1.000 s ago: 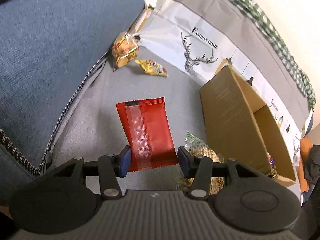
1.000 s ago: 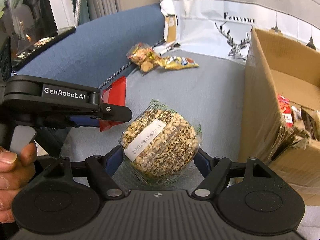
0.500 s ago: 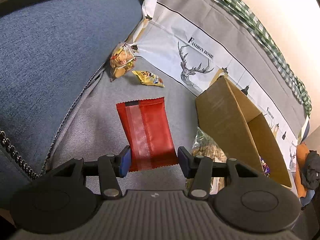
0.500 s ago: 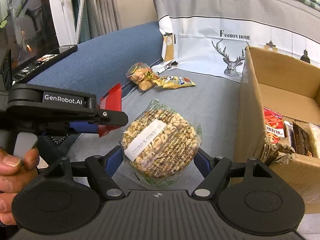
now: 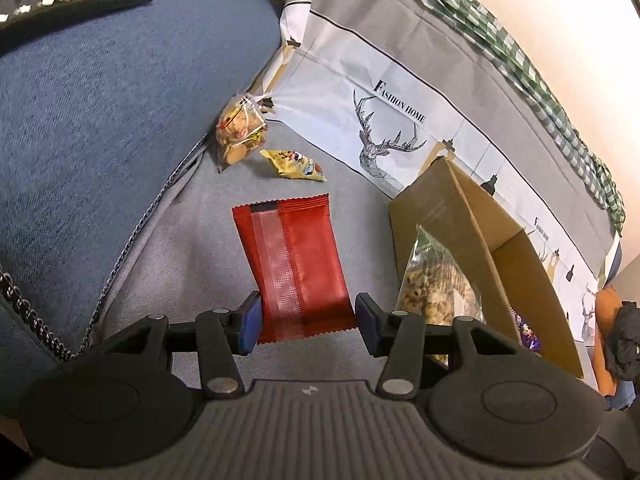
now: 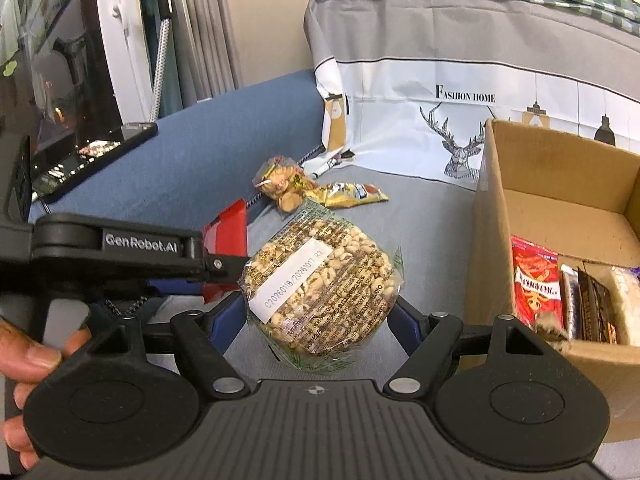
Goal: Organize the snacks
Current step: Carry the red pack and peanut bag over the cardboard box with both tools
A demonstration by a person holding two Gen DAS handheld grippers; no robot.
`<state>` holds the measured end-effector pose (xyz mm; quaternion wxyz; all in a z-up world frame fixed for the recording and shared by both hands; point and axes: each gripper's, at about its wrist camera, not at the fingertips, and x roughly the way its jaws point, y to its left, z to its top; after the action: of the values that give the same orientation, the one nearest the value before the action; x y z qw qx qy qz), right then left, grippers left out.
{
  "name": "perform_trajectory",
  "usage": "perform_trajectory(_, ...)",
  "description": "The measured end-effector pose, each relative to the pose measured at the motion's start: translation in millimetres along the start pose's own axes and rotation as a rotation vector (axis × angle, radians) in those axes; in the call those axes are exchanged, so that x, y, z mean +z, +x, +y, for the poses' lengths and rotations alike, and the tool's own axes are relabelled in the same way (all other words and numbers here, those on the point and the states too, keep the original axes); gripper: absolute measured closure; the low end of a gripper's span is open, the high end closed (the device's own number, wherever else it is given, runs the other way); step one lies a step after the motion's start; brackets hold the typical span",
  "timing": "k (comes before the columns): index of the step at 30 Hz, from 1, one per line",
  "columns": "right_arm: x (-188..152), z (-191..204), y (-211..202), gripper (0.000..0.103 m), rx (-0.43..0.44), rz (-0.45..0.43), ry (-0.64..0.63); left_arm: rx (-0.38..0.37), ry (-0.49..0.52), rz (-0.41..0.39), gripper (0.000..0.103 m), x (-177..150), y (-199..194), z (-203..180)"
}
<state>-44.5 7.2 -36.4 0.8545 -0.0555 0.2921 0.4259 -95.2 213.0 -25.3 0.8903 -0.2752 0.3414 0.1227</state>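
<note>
The side of the left gripper [image 6: 224, 270] reads "GenRobot.AI" in the right wrist view; the grey-and-white cover [image 6: 460, 80] over the sofa back carries "FASHION HOME" above a line-drawn stag's head; the round puffed-grain cake [image 6: 320, 286] bears a white sticker reading roughly "C2026018/2026017 R2", with fine print too small to read; the red packet [image 5: 296, 268] shows only its plain seamed back, no words.

The left gripper's fingers [image 5: 250, 322] are clamped on the lower edges of the red packet, which stands up and forward above the grey sofa seat [image 5: 168, 248]; the right gripper [image 6: 318, 322] has its fingers closed wide on the grain cake, held up just left of the cardboard box [image 6: 486, 216]; the box's near wall rises beside the cake, its top open.

The seat between the grippers and the far corner lies bare; there a clear bag of biscuits [image 5: 238, 134] leans at the blue armrest [image 5: 100, 92], a yellow packet [image 5: 294, 166] just beside it; a dark chain [image 5: 132, 236] runs along the armrest's seam.

Only the right wrist view looks into the box: a red snack bag [image 6: 536, 284] with unreadable white lettering, dark bars [image 6: 592, 304] beside it; it also shows a person's hand [image 6: 28, 364] on the left gripper's handle; a phone [image 6: 92, 156] lies on the armrest.
</note>
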Motion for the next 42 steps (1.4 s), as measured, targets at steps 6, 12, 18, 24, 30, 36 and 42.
perform_trajectory(6, 17.7, 0.2, -16.8, 0.025, 0.017, -0.049, -0.004, -0.022, -0.042, -0.019, 0.049, 7.8, -15.0, -10.7)
perform_trajectory(12, 27.5, -7.3, -33.0, 0.025, 0.004, -0.088, 0.02, -0.047, -0.043, -0.016, 0.049, 6.2, -16.3, -21.1)
perform_trajectory(18, 32.1, -19.2, -50.6, 0.025, -0.02, -0.117, 0.052, -0.058, -0.061, 0.001, 0.049, 10.0, -9.3, -32.8)
perform_trajectory(24, 37.4, -40.5, -70.4, 0.025, -0.077, -0.15, 0.094, -0.094, -0.023, -0.019, 0.049, 15.7, -11.4, -60.6)
perform_trajectory(30, 51.9, -82.6, -106.0, 0.025, -0.185, -0.183, 0.155, -0.15, 0.035, -0.027, 0.049, 32.4, -10.3, -96.3)
perform_trajectory(36, 79.6, -140.0, -130.5, 0.025, -0.298, -0.192, 0.219, -0.228, 0.069, 0.019, 0.049, 64.3, 19.3, -149.5)
perform_trajectory(42, 95.5, -192.2, -127.6, 0.025, -0.42, -0.267, 0.235, -0.295, 0.169, -0.023, 0.049, 96.5, 53.4, -213.8)
